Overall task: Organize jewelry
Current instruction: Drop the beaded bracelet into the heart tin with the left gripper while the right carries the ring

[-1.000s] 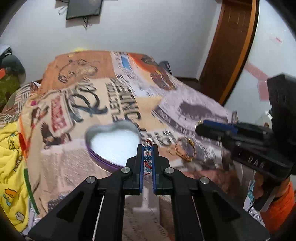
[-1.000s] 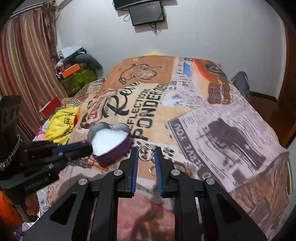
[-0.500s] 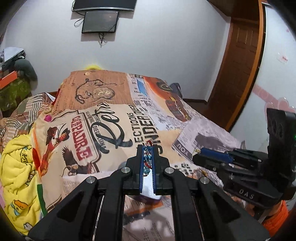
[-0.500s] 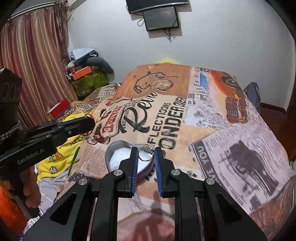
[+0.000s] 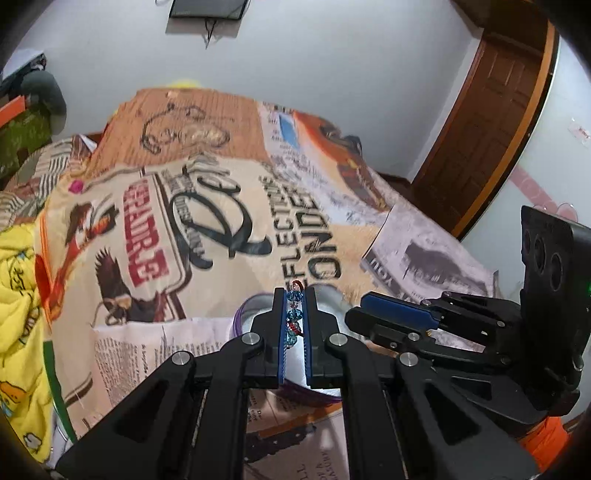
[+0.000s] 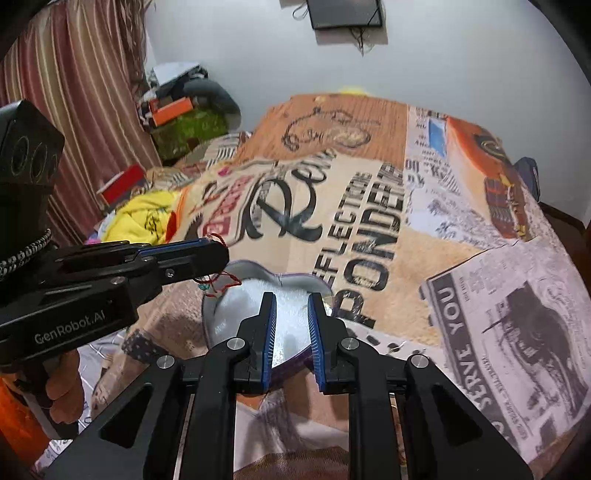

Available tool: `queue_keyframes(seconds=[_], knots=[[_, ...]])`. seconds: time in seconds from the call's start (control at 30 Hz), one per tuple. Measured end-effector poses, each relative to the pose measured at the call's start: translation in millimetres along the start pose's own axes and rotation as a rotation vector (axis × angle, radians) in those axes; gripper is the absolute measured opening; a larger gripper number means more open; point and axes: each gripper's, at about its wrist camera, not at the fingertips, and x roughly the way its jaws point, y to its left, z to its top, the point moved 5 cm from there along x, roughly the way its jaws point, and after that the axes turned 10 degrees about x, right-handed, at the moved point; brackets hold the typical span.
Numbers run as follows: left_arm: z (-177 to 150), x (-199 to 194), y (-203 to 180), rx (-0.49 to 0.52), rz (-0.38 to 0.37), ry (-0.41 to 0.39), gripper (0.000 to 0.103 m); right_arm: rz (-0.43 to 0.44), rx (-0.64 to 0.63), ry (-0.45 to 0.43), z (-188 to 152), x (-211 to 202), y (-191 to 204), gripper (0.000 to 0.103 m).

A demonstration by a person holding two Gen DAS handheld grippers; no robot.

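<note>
My left gripper (image 5: 294, 295) is shut on a beaded bracelet (image 5: 294, 321) with blue and red beads and a red cord. It hovers over a heart-shaped purple tin (image 6: 221, 314) with a white lining on the bed. In the right wrist view the left gripper (image 6: 218, 254) holds the bracelet's red cord (image 6: 218, 284) dangling at the tin's left rim. My right gripper (image 6: 291, 306) is open over the tin, with nothing seen between its pads. It also shows in the left wrist view (image 5: 362, 306), right of the tin (image 5: 247, 310).
The bed carries a newspaper-print blanket (image 6: 369, 206). Yellow cloth (image 6: 144, 214) lies at its left side. A curtain (image 6: 74, 92) and clutter stand at the left, a wooden door (image 5: 480, 122) at the right, a wall screen (image 6: 345, 13) behind.
The right gripper has opened and the gold ring it held is gone from its pads. Both grippers have come down over the tin. The left gripper still holds the bracelet.
</note>
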Motion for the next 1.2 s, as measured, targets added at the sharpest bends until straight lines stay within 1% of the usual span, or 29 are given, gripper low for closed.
queue_keyframes(seconds=[0.17,0.4,0.47,0.53,0.57,0.63,0.7,0.87,1.0,1.1,1.17,1.2], knots=[[-7,11,4,0.001,-0.007,0.039,0.006,0.005,0.003,0.027,-5,7,-1,0.016],[-8,11,0,0.031,0.001,0.046,0.007,-0.017,0.020,-0.007,-6,-13,-15,0.016],[-7,10,-2,0.037,0.009,0.048,0.012,-0.035,0.026,-0.020,-6,-20,-21,0.016],[-6,8,-3,0.043,0.026,0.043,0.021,-0.054,0.034,-0.031,-6,-28,-28,0.016],[-6,7,-3,0.044,0.031,0.040,0.024,-0.066,0.041,-0.036,-6,-33,-33,0.016],[-5,3,-4,0.046,0.050,0.030,0.033,-0.081,0.045,-0.034,-5,-36,-40,0.016],[-5,1,-3,0.051,0.066,0.025,0.036,-0.100,0.042,-0.028,-5,-36,-45,0.016],[-11,8,3,0.050,0.092,0.055,0.037,-0.120,0.029,0.038,-8,-14,-54,0.016],[-14,12,15,0.039,0.139,0.065,0.037,-0.121,0.001,0.080,-9,1,-55,0.016],[-17,15,28,0.007,0.160,0.076,0.037,-0.135,-0.045,0.110,-9,11,-51,0.020],[-18,17,36,-0.015,0.164,0.080,0.037,-0.139,-0.080,0.124,-9,16,-49,0.021],[-19,17,40,-0.031,0.153,0.079,0.037,-0.134,-0.088,0.132,-10,18,-48,0.021]])
